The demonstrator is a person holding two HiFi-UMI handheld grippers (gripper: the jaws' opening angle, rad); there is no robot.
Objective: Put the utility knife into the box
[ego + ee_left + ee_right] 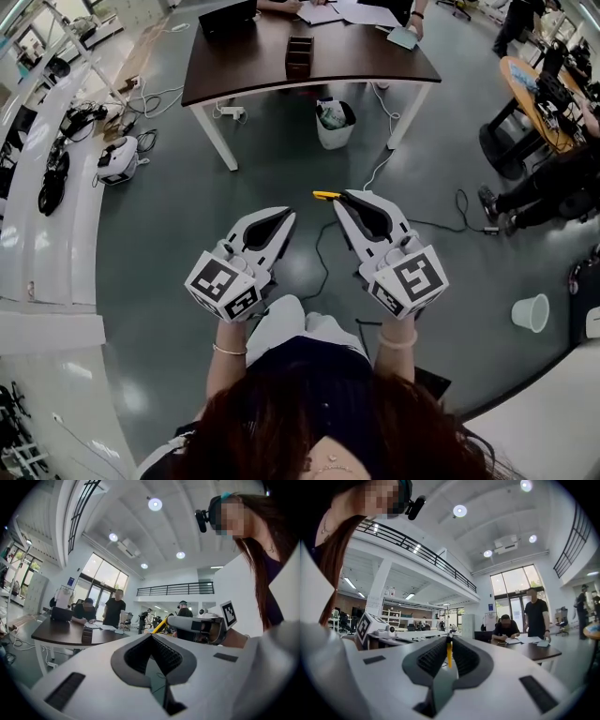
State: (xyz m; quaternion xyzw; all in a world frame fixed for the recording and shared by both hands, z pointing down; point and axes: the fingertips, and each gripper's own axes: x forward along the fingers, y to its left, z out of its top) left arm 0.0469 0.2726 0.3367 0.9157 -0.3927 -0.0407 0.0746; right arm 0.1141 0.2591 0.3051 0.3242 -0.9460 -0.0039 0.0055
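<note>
My right gripper (343, 198) is shut on a yellow utility knife (327, 195), which sticks out to the left of the fingertips, high above the grey floor. In the right gripper view the knife (449, 652) stands edge-on between the closed jaws. My left gripper (287, 215) is beside it, shut with nothing in it. The left gripper view shows the right gripper (199, 626) with the knife (160, 625) at its tip. A small dark brown box (300, 55) stands on the dark table (234, 77) further ahead; the box (87, 634) also appears in the left gripper view.
A white waste bin (335, 124) sits under the table beside cables on the floor. A paper cup (532, 312) stands at the right. People sit and stand at the table's far side (506, 629). A white machine (117, 159) lies by the left counter.
</note>
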